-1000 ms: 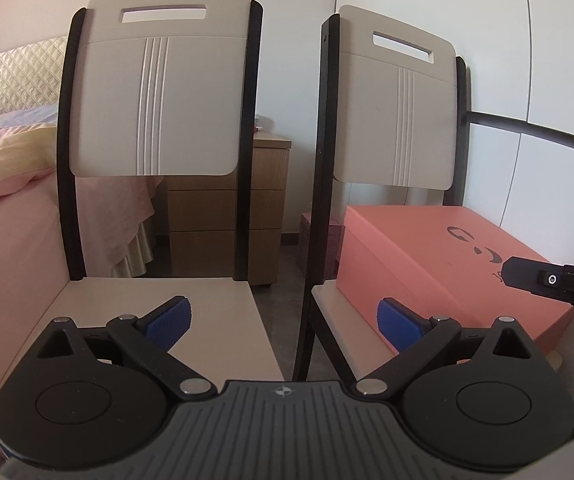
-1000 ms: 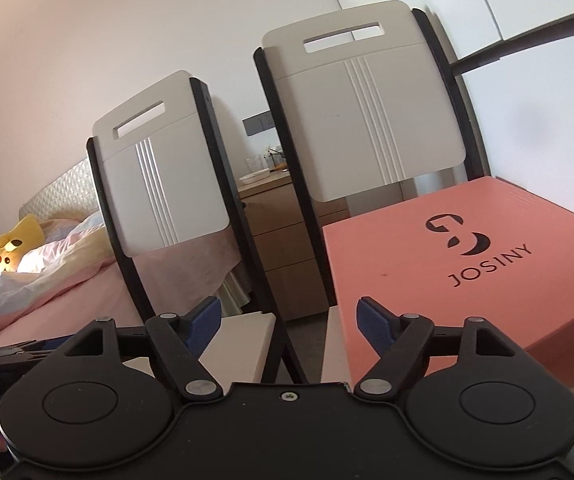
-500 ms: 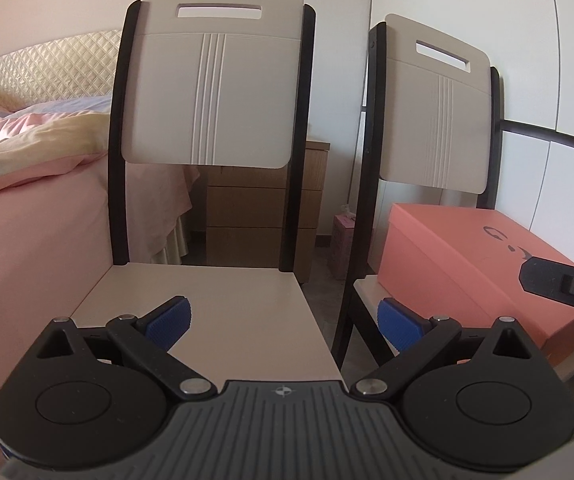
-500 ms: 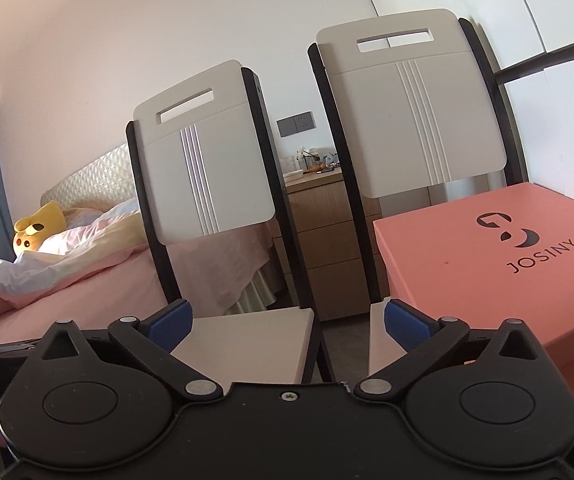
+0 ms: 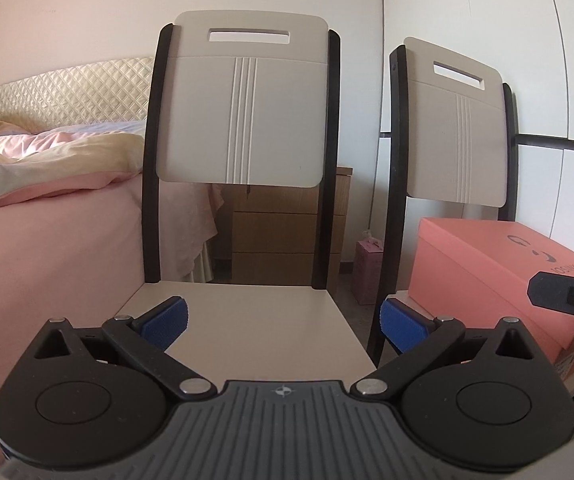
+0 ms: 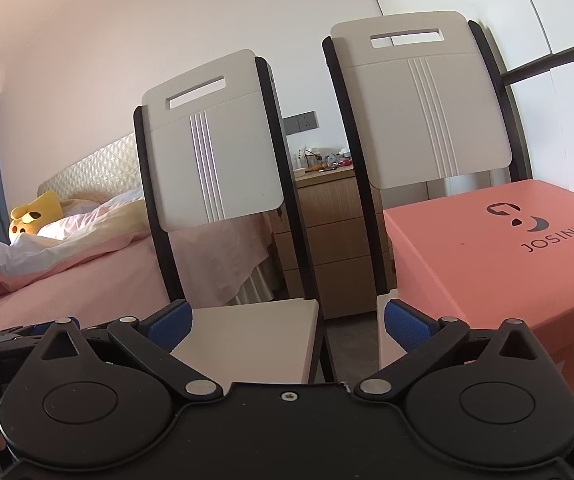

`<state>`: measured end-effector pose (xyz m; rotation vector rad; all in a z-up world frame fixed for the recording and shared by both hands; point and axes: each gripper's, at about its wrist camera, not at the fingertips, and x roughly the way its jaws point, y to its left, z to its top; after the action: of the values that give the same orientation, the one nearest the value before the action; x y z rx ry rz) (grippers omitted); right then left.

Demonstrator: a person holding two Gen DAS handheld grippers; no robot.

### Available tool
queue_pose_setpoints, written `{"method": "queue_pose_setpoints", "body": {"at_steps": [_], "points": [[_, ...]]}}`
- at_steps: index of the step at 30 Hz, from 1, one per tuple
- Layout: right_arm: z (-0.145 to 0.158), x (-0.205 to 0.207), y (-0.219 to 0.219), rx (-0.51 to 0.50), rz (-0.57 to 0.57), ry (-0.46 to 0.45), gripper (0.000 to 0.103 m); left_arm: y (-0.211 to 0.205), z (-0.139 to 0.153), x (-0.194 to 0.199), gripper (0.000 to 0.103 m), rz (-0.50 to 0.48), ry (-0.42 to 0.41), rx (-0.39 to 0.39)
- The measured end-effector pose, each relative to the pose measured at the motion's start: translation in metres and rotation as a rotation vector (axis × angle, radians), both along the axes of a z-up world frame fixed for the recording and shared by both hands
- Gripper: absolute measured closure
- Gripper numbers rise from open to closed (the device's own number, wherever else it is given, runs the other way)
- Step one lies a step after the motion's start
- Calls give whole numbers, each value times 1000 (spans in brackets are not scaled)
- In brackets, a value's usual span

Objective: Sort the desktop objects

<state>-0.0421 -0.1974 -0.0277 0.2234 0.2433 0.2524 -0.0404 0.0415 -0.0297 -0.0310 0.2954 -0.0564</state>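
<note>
My left gripper is open and empty, its blue pads held over the front of the left chair's seat. My right gripper is open and empty, facing the gap between the two chairs. A salmon-pink shoebox marked JOSINY lies on the right chair's seat; it also shows in the left wrist view. Part of the right gripper's body shows at the right edge of the left wrist view. No small desktop objects are in view.
Two white chairs with black frames stand side by side. A bed with pink bedding is on the left, with a yellow plush toy. A wooden nightstand stands behind the chairs, cluttered on top. A small pink box is on the floor.
Both grippers have pulled back and swung left. The left chair now sits centred in the left wrist view, and the shoebox has shifted to the right. Both stay open.
</note>
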Motion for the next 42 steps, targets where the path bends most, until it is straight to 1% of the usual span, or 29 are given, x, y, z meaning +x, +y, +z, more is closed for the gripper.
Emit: {"method": "queue_pose_setpoints", "body": {"at_steps": [7, 9, 11, 17, 21, 42], "points": [[-6, 4, 7, -21, -11, 13, 1, 3, -3, -3, 0, 6, -19, -6], [-6, 4, 9, -29, -6, 1, 1, 4, -2, -4, 0, 9, -25, -6], [-5, 4, 10, -30, 0, -9, 1, 6, -3, -4, 0, 15, -24, -11], [-5, 5, 13, -43, -6, 1, 1, 10, -7, 0, 0, 31, -13, -18], [-6, 6, 11, -42, -22, 18, 1, 9, -8, -1, 0, 27, -10, -17], [-5, 4, 15, -64, -20, 21, 1, 10, -10, -2, 0, 31, -3, -15]]}}
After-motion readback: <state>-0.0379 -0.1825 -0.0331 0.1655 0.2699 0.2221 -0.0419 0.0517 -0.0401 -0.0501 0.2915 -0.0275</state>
